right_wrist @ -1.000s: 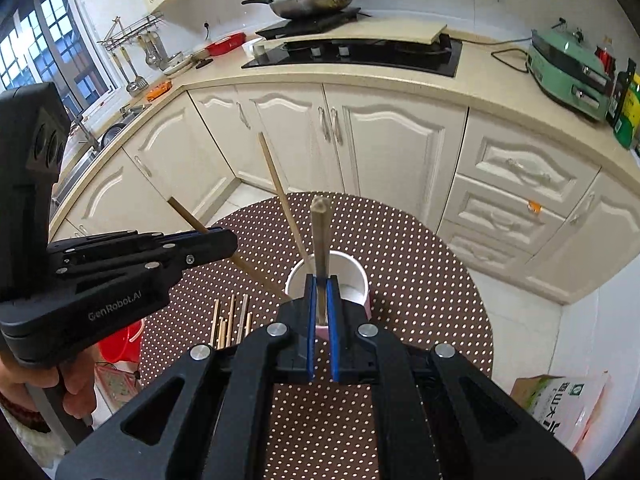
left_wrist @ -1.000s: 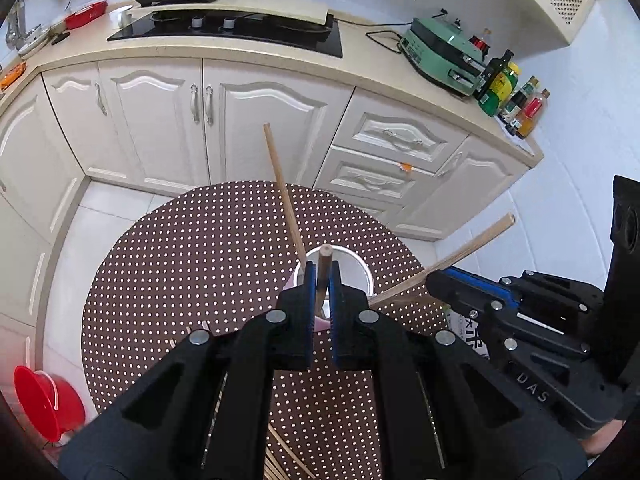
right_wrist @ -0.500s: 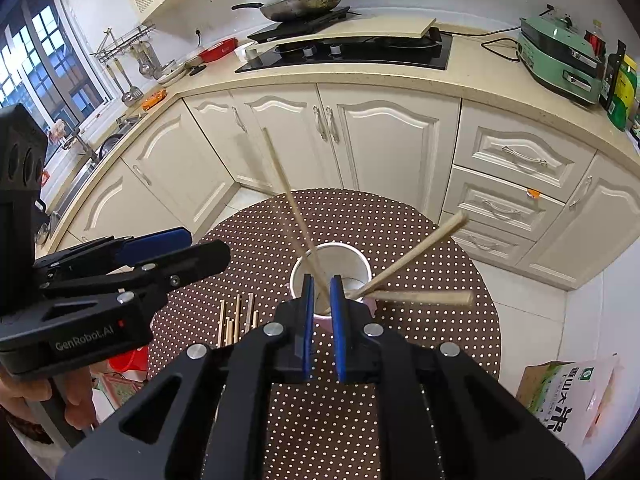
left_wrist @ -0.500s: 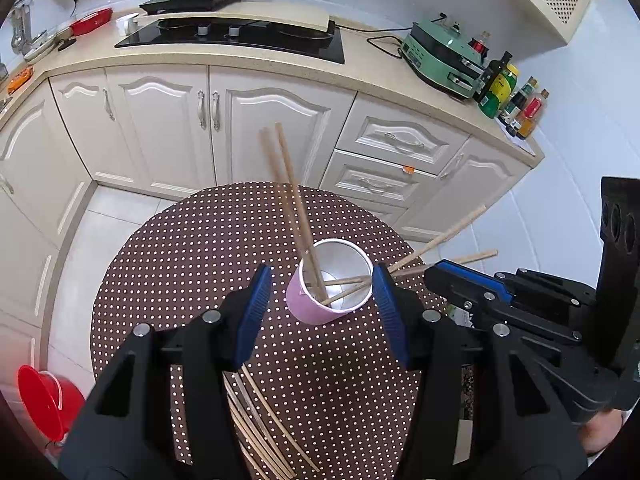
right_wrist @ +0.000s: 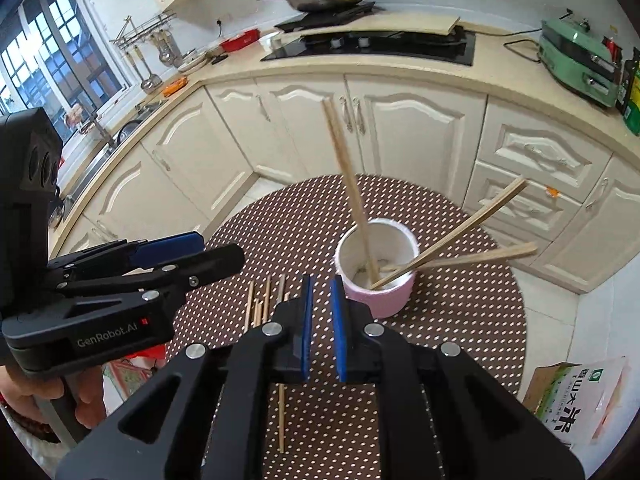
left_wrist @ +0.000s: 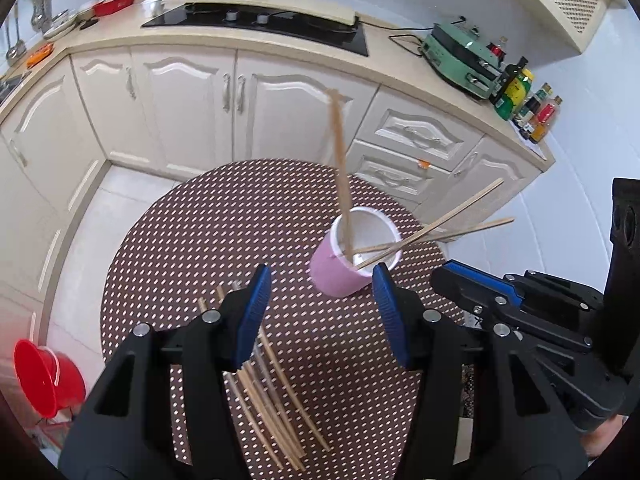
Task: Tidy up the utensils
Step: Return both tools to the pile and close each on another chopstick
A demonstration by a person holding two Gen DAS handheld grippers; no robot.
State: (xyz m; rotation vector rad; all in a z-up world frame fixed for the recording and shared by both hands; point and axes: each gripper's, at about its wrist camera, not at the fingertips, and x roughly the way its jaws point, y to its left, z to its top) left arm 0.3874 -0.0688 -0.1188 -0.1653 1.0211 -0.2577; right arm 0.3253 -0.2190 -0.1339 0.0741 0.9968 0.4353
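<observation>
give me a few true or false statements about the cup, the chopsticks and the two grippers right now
1. The pink cup stands upright on the dotted round table. True.
2. The left gripper grips a chopstick. False: its jaws are wide open and empty.
3. Loose chopsticks lie on the table beside the cup. True.
4. The cup is empty. False: several chopsticks lean inside it.
5. The right gripper holds the cup. False: its narrow gap holds nothing.

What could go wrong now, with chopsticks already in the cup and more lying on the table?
The pink cup may tip: two chopsticks lean far over its right rim. The left gripper, open near the cup, might knock it while reaching the loose chopsticks. These lie close together, so several could be grabbed.
</observation>
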